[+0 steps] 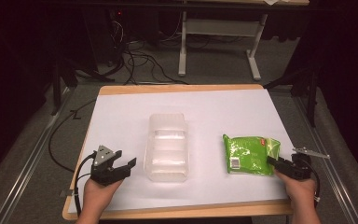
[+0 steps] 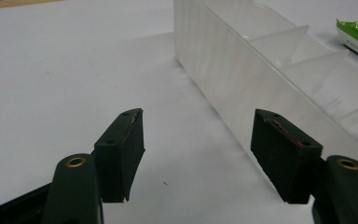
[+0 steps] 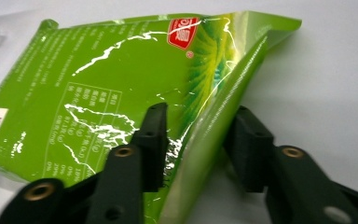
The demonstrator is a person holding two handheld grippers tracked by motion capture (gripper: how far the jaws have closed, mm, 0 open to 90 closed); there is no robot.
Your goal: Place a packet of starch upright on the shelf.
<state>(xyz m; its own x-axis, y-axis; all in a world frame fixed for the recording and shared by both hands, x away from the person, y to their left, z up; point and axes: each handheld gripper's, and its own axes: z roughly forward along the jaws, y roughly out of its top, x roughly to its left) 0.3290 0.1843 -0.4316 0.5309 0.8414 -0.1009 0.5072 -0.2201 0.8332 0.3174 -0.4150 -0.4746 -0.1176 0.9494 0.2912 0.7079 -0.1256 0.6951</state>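
A clear plastic bin (image 1: 166, 147) with dividers stands mid-table on the white sheet (image 1: 121, 112), between the two hands, its compartments bare. The green packet (image 1: 249, 154) lies right of it, well apart. The right gripper (image 1: 271, 161) straddles the packet's raised edge (whether the pads press yet, I cannot tell). The left gripper (image 1: 123, 161) gapes wide beside the bin.

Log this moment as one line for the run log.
right gripper: jaws around green packet edge, grip unconfirmed | left gripper: open, nothing between jaws, beside clear divided box | packet lying on white sheet
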